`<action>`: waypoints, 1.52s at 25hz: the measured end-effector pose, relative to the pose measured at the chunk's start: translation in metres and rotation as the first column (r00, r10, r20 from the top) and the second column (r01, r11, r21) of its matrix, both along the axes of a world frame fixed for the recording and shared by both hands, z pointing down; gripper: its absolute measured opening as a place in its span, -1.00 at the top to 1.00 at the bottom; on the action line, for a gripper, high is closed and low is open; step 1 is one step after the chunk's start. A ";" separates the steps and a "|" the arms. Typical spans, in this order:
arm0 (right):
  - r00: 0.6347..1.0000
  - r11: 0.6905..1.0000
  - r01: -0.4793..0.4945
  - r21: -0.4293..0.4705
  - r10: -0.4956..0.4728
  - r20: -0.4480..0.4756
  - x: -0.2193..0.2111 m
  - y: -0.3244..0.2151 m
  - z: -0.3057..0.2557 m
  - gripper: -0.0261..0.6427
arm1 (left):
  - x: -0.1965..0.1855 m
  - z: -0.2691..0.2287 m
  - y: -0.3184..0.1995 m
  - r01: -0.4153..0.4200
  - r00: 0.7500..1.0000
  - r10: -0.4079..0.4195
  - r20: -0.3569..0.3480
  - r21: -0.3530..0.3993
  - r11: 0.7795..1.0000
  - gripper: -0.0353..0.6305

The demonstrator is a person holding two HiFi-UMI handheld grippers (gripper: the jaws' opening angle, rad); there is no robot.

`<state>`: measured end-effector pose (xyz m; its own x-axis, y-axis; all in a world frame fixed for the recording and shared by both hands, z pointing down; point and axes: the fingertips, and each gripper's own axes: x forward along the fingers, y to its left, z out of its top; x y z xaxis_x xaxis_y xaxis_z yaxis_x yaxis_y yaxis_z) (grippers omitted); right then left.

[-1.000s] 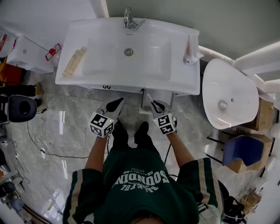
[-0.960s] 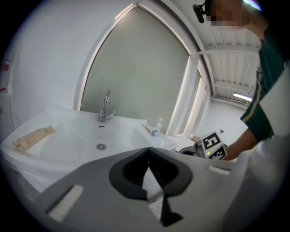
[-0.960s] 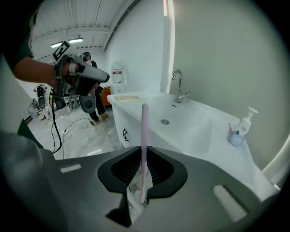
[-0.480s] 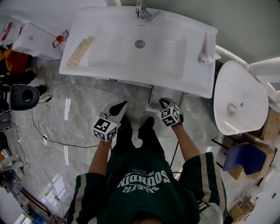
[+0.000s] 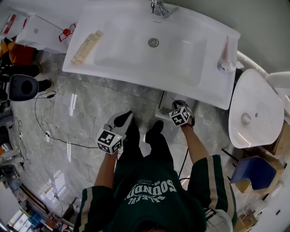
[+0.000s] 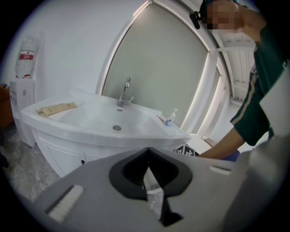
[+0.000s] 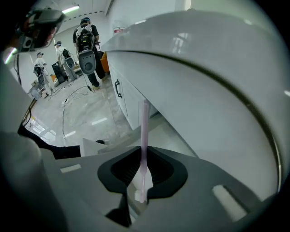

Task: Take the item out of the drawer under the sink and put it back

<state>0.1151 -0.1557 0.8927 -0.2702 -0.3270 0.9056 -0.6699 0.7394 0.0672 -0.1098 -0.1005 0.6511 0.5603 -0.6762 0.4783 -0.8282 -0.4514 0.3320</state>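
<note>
While the person stands before the sink [image 5: 136, 68], the head view shows a black seat [image 5: 20, 86] at the left edge and a cable [image 5: 50, 136] trailing over the grey floor [image 5: 86, 113] beside it. On the sink's left rim lies a beige strip [image 5: 86, 41]; the drain [image 5: 153, 42] sits in the middle of the bowl, with the tap [image 5: 158, 7] at the top edge of the frame. Left of centre and lower down, the left gripper [image 5: 127, 116] hangs over the floor just in front of the sink. In its own view the left gripper [image 6: 147, 150] has its jaws brought together tip to tip, with nothing to be made out between them. Right of centre, a white drawer [image 5: 162, 108] juts from under the sink's front edge, and the right gripper [image 5: 179, 108] is tipped steeply down just beside it. In its own view the right gripper [image 7: 143, 156] has its jaws clamped on a thin pink stick [image 7: 144, 127], white at its base. The stick rises up the middle of that frame in front of the cabinet [image 7: 129, 97], under the sink's curved edge. Back in the head view, a pump bottle [image 5: 225, 55] stands on the sink's right rim, and a second white basin [image 5: 253, 111] fills the right side.
</note>
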 end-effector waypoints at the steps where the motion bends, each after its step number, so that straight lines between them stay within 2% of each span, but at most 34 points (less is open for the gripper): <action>1: 1.000 1.000 -0.019 -0.010 0.019 -0.012 0.004 -0.002 0.008 0.78 | -0.002 0.002 0.002 0.007 1.000 -0.007 0.000 -0.003 1.000 0.74; 15: 0.989 0.982 -0.141 -0.127 0.133 -0.069 0.011 -0.013 0.079 0.78 | -0.021 0.038 0.031 0.063 0.998 -0.061 0.031 -0.072 0.995 0.74; 23: 0.979 0.968 -0.192 -0.159 0.177 -0.102 0.007 -0.018 0.104 0.78 | -0.036 0.049 0.038 0.093 0.995 -0.090 0.039 -0.094 0.991 0.74; 31: 0.978 0.965 -0.196 -0.172 0.179 -0.108 0.003 -0.018 0.110 0.78 | -0.042 0.051 0.040 0.091 0.995 -0.087 0.040 -0.104 0.990 0.74; 38: 0.975 0.965 -0.215 -0.149 0.203 -0.092 0.008 -0.020 0.090 0.78 | -0.036 0.041 0.036 0.071 0.997 -0.069 0.022 -0.088 0.994 0.74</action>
